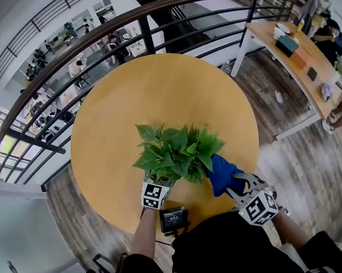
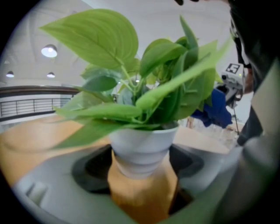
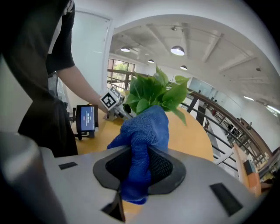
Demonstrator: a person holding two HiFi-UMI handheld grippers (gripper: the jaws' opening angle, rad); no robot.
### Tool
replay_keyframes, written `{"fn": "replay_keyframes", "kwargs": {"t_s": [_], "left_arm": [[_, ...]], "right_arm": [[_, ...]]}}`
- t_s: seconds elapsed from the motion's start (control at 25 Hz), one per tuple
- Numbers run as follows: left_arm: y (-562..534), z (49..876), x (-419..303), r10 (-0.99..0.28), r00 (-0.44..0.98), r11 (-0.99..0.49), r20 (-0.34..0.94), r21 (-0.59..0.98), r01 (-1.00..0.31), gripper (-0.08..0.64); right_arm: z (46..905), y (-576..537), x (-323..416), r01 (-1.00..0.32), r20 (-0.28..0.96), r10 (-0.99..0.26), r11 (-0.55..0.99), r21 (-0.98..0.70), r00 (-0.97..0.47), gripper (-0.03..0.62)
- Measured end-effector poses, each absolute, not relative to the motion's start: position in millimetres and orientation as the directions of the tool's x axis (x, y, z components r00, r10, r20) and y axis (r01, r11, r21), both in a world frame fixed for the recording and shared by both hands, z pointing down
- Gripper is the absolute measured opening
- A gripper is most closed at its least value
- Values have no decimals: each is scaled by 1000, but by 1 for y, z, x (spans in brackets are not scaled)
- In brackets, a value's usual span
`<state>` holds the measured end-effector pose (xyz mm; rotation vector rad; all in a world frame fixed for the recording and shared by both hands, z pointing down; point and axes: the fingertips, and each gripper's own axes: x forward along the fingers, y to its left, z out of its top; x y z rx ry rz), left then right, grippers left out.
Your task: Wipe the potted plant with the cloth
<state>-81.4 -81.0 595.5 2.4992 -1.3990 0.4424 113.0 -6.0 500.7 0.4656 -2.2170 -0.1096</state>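
A leafy green potted plant (image 1: 176, 153) stands near the front of a round wooden table (image 1: 161, 88). My left gripper (image 1: 156, 182) is at its near-left side, jaws closed round the white pot (image 2: 142, 151), with broad leaves (image 2: 144, 87) above it. My right gripper (image 1: 235, 187) is shut on a bunched blue cloth (image 1: 221, 173), which touches the leaves on the plant's right side. In the right gripper view the cloth (image 3: 144, 135) rises out of the gripper (image 3: 140, 168) towards the plant (image 3: 157, 94). The cloth (image 2: 214, 111) also shows behind the leaves in the left gripper view.
A small device with a lit screen (image 1: 173, 219) sits at the table's near edge, just behind my left gripper. A dark railing (image 1: 135, 25) curves past the far side. A long desk (image 1: 299, 62) with several items stands at the upper right.
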Motion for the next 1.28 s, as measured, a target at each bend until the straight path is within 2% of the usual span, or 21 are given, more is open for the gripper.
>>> {"fn": "replay_keyframes", "kwargs": {"t_s": [0.2, 0.32, 0.44, 0.56, 0.68, 0.76, 0.92, 1.04, 1.16, 1.28], "left_arm": [[-81, 597, -81, -783, 495, -512, 375, 62, -857, 400], [-81, 596, -80, -783, 496, -512, 375, 63, -857, 400], [-81, 595, -80, -783, 496, -513, 376, 61, -856, 400], [-82, 596, -80, -782, 496, -513, 377, 61, -856, 400], [-82, 597, -80, -783, 494, -511, 379, 60, -857, 402], [-82, 598, -80, -782, 492, -510, 382, 62, -858, 400], [-82, 597, -83, -780, 495, -513, 382, 63, -856, 400], [-82, 598, -81, -782, 494, -512, 381, 62, -857, 400], [-82, 599, -79, -783, 492, -510, 381, 61, -858, 400], [-82, 598, -80, -782, 494, -511, 380, 62, -857, 400]], "right_arm": [[546, 3, 152, -313, 831, -321, 931, 189, -454, 102], [542, -1, 172, -364, 830, -356, 909, 202, -430, 101], [498, -17, 173, -438, 750, -436, 872, 217, -497, 101], [441, -29, 157, -459, 643, -482, 861, 219, -596, 101], [429, -27, 128, -431, 630, -429, 888, 160, -648, 101], [447, -18, 107, -366, 659, -370, 918, 151, -655, 101], [511, 12, 89, -191, 783, -268, 962, 193, -561, 101], [558, 23, 115, -111, 873, -235, 972, 207, -427, 101], [577, 13, 156, -152, 912, -252, 965, 213, -324, 102], [560, -17, 189, -277, 898, -335, 926, 258, -285, 101]]}}
